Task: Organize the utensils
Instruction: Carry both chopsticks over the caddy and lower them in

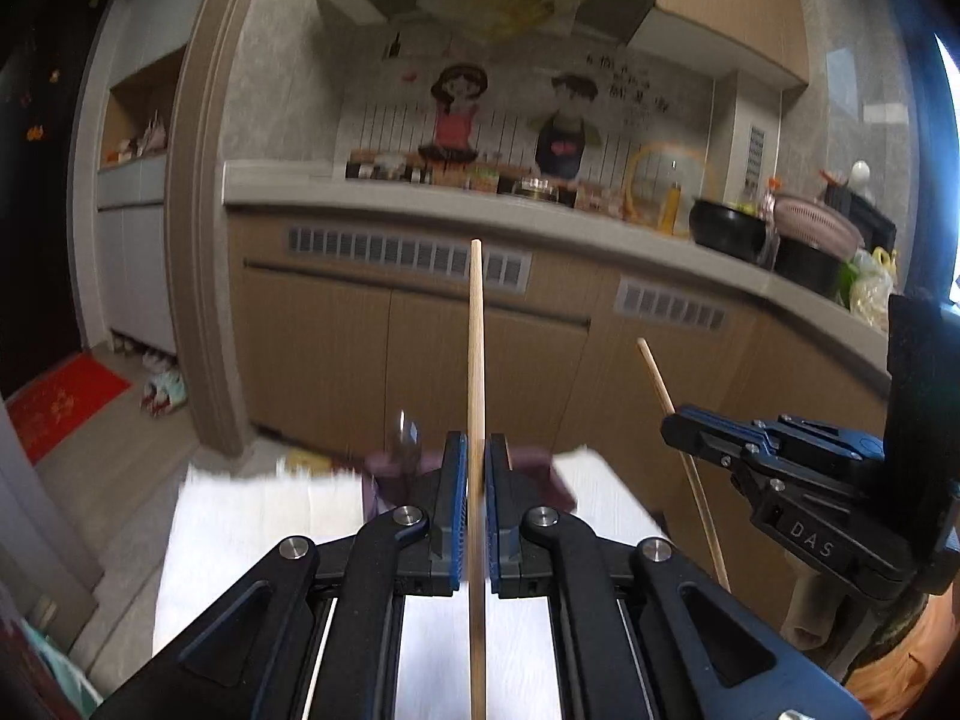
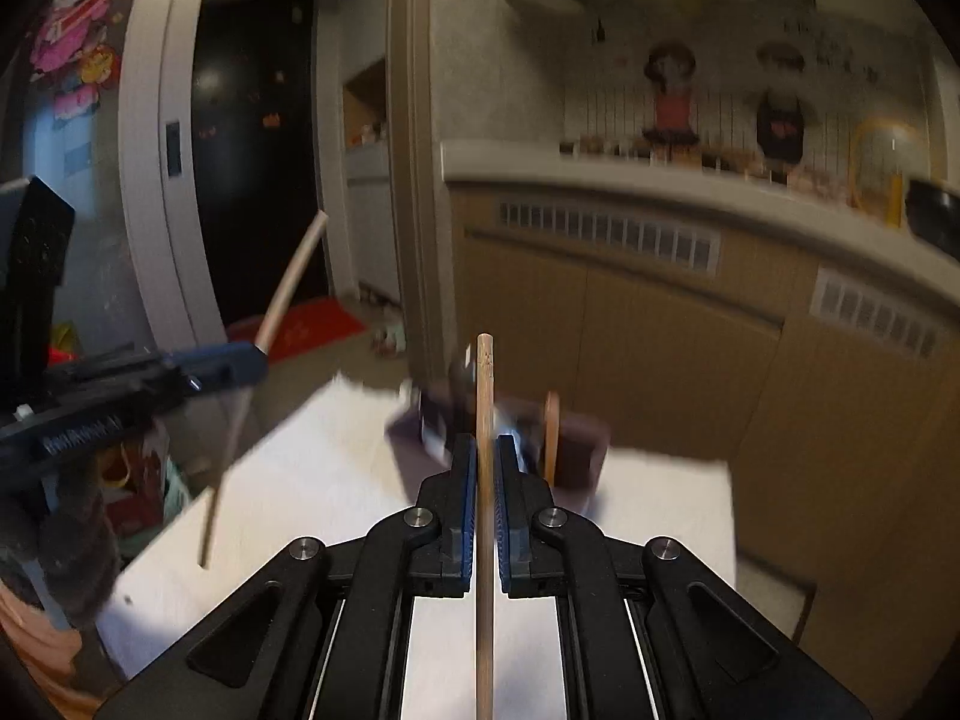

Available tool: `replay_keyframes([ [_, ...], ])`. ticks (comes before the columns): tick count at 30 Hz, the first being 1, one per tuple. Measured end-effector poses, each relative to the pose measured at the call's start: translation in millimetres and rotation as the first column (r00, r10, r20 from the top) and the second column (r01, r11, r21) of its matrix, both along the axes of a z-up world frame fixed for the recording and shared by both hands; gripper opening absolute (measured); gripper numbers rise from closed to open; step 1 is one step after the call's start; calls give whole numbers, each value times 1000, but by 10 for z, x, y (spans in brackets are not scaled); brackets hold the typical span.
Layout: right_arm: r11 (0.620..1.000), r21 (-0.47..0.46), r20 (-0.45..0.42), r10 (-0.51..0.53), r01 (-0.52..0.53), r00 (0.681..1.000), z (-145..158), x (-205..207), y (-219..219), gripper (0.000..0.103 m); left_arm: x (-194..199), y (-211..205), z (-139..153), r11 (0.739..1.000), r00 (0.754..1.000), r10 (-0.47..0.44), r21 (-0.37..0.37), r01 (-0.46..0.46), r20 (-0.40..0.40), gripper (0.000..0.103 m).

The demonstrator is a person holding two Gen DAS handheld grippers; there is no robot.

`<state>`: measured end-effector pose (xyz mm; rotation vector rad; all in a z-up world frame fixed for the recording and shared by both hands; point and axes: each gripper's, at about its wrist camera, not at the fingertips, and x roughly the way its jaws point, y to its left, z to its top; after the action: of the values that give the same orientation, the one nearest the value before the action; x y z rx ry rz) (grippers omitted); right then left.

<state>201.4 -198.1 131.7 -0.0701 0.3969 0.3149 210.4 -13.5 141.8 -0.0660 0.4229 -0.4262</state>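
Observation:
My left gripper [image 1: 476, 444] is shut on a thin wooden chopstick [image 1: 476, 330] that stands upright between its blue pads. My right gripper [image 2: 485, 447] is shut on a second chopstick [image 2: 485, 372], also upright. Each gripper shows in the other's view: the right gripper [image 1: 675, 429] at the right with its tilted chopstick [image 1: 660, 384], the left gripper [image 2: 255, 360] at the left with its stick [image 2: 294, 276]. A dark purple utensil holder [image 2: 579, 450] stands at the far edge of the white table [image 2: 300, 480], partly hidden behind my fingers. It holds a wooden utensil [image 2: 551, 426] and blurred metal ones [image 1: 405, 429].
Beyond the table runs a kitchen counter [image 1: 420, 210] over brown cabinets [image 1: 336, 348], crowded with jars, a black pot [image 1: 726, 228] and a pink basket. A door frame [image 1: 192, 240] stands left, with a red mat [image 1: 60, 396] on the floor.

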Motion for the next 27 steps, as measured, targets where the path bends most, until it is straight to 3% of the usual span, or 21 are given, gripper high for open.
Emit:
replay_keyframes([
  [5, 997, 70, 159, 7, -19, 987, 328, 432, 8, 6, 413, -78, 150, 999, 999, 10, -44, -8, 49, 4],
  [14, 997, 76, 169, 4, -17, 986, 342, 1263, 19, 6, 1194, -118, 139, 997, 1000, 23, -74, -22, 17, 4],
  [19, 998, 51, 183, -29, 20, 983, 93, 1520, 36, 6, 1496, -177, -218, 998, 999, 35, -57, -35, -3, 4],
  [27, 999, 35, 54, -19, 17, 998, -566, 1751, 19, 6, 1669, -240, -822, 999, 997, 32, -14, -33, -77, 4],
])
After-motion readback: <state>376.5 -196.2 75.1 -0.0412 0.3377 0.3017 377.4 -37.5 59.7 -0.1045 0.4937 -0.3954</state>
